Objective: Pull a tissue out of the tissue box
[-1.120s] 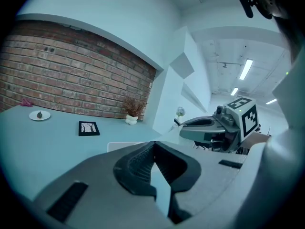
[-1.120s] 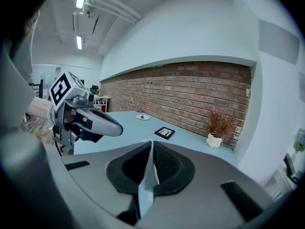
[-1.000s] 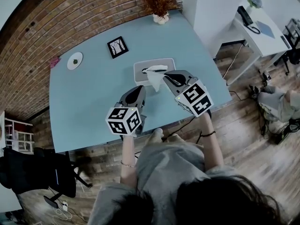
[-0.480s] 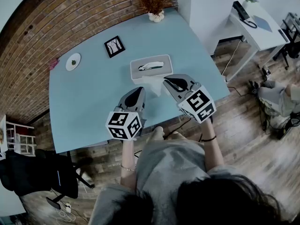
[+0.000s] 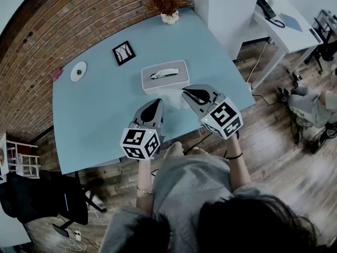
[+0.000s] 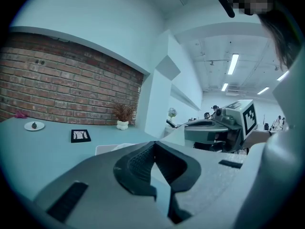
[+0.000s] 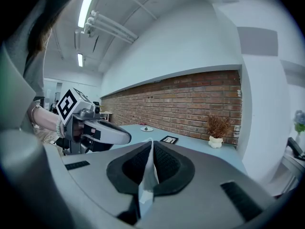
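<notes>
A white tissue (image 7: 148, 178) is gripped between the closed right tongs (image 5: 186, 93) at the frame's centre. The left tongs (image 5: 156, 103) are closed on nothing, just beside. The tissue box (image 5: 165, 77) is seen above them on the blue bench (image 5: 95, 115)

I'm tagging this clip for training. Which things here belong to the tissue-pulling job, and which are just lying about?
Part of the job:
- tissue box
- tissue, pinched in the shut right gripper

Just lying about:
- picture frame
- small plate
- potted plant
</notes>
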